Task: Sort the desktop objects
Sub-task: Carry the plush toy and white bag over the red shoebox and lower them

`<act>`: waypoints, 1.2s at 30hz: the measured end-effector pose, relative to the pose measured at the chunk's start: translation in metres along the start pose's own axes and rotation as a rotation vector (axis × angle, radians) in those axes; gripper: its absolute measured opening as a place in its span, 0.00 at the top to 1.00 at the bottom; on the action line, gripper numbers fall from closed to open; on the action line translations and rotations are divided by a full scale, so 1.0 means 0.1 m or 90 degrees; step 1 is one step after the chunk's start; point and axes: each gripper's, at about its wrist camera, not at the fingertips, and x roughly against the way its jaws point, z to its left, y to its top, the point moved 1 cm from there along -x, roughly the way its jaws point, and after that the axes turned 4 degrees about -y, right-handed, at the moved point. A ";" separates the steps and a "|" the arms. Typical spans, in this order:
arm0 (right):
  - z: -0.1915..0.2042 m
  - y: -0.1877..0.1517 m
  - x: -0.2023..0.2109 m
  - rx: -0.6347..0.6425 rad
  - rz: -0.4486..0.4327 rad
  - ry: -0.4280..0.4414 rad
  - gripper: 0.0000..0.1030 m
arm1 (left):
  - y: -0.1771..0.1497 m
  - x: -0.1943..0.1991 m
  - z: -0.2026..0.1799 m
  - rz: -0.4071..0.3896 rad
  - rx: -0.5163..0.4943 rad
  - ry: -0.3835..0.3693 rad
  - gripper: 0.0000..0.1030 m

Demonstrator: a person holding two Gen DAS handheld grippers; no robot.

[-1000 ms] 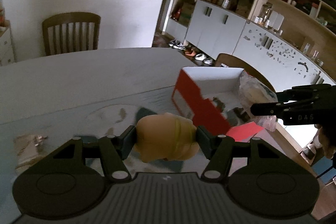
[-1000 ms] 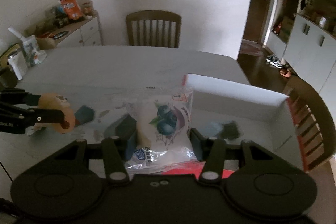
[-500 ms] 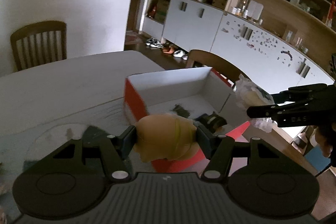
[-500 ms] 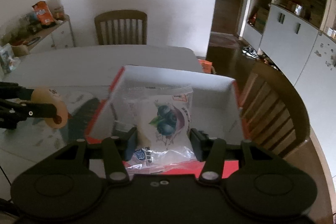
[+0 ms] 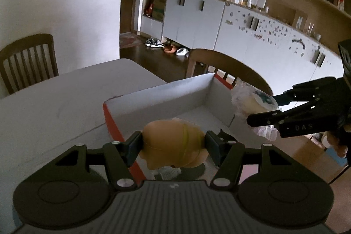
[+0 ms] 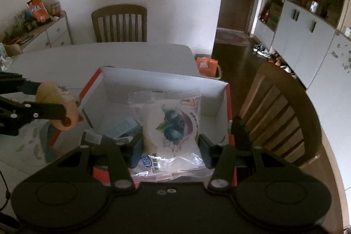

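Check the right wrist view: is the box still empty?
No. The box already holds a bluish packet on its floor, below the blueberry snack bag in the right gripper.

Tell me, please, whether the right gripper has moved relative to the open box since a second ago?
Yes. The right gripper, shut on the blueberry snack bag, has moved from beside the box to over its open interior.

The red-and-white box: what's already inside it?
Inside the box, the right wrist view shows a bluish packet and a dark item on the floor. The blueberry snack bag held in the right tool covers the rest.
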 end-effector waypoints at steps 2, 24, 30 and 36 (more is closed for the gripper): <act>-0.02 0.03 -0.12 0.010 0.010 -0.001 0.50 | 0.06 -0.12 0.00 0.009 -0.005 0.002 0.40; -0.07 0.15 -1.14 0.069 0.103 0.011 0.50 | 0.24 -1.20 0.06 0.130 -0.027 0.026 0.40; 0.01 0.15 -1.29 0.088 0.124 0.026 0.49 | 0.19 -1.30 0.11 0.155 -0.024 0.045 0.40; 0.03 0.15 -1.37 0.090 0.147 0.033 0.49 | 0.17 -1.35 0.02 0.171 -0.074 0.065 0.39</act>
